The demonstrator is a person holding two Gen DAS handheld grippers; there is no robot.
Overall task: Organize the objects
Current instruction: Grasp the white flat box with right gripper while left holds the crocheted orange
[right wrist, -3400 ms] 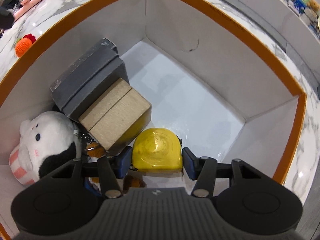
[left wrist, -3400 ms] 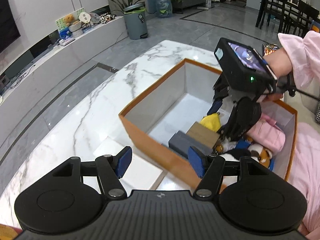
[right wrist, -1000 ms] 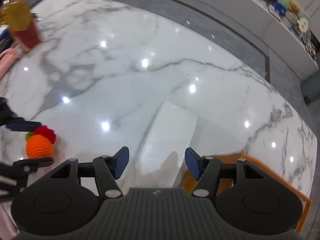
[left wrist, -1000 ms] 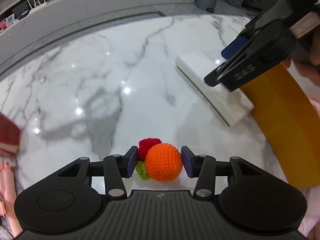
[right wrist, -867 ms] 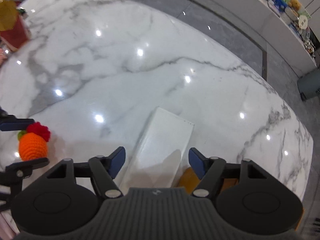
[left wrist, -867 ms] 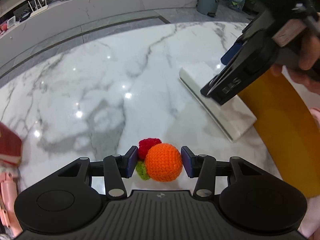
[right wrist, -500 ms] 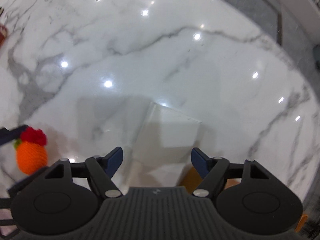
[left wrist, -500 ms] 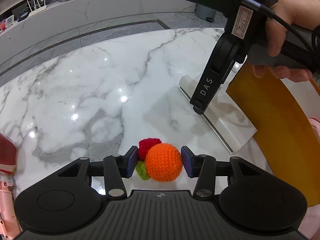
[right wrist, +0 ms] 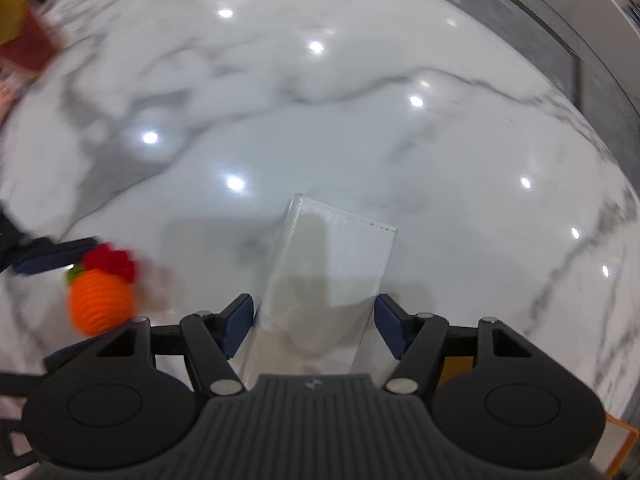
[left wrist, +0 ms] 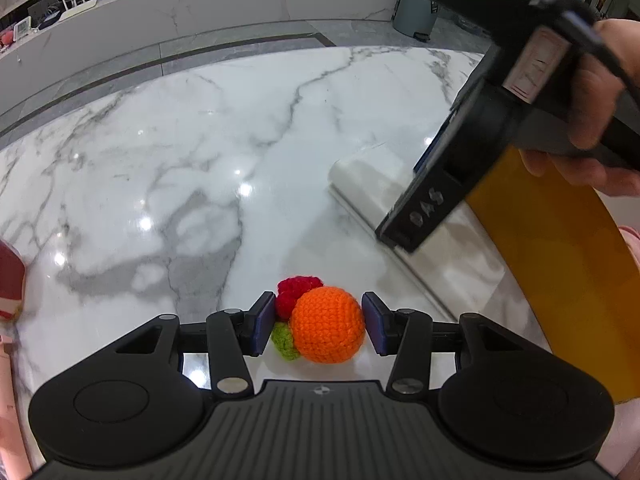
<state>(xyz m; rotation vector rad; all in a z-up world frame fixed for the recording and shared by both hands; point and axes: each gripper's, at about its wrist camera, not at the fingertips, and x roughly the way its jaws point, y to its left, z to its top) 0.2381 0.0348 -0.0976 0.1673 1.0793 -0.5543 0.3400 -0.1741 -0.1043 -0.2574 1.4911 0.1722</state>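
The left gripper (left wrist: 319, 328) is holding its jaws about half open around the crocheted orange ball (left wrist: 327, 324), w/ red and green knitted bits at its left side. The pads are sitting just beside the ball; whether they're pressing it can't be told. The ball is resting on the bench (left wrist: 180, 168), near the orange box (left wrist: 560, 280).

The right gripper (right wrist: 314, 326), in the person's hand (left wrist: 600, 92), is pointing down over the flat white box (right wrist: 332, 264), which is lying on the bench against the orange box. Its jaws have just been closing a little but are standing wide, one pad on each long side of the white box, not yet pressing.

To do it well: the right side prob. needs to be lowering until the pads are straddling the side walls squarely, then closing evenly, since the box is smooth and could be slipping or tilting. The left should be squeezing the soft ball at mid-height.

The bench is glossy white marble w/ grey veins, reflecting ceiling lights. Beyond it are a grey tiled floor, a long white ledge w/ a router (left wrist: 78, 0), and a grey bin (left wrist: 416, 16).
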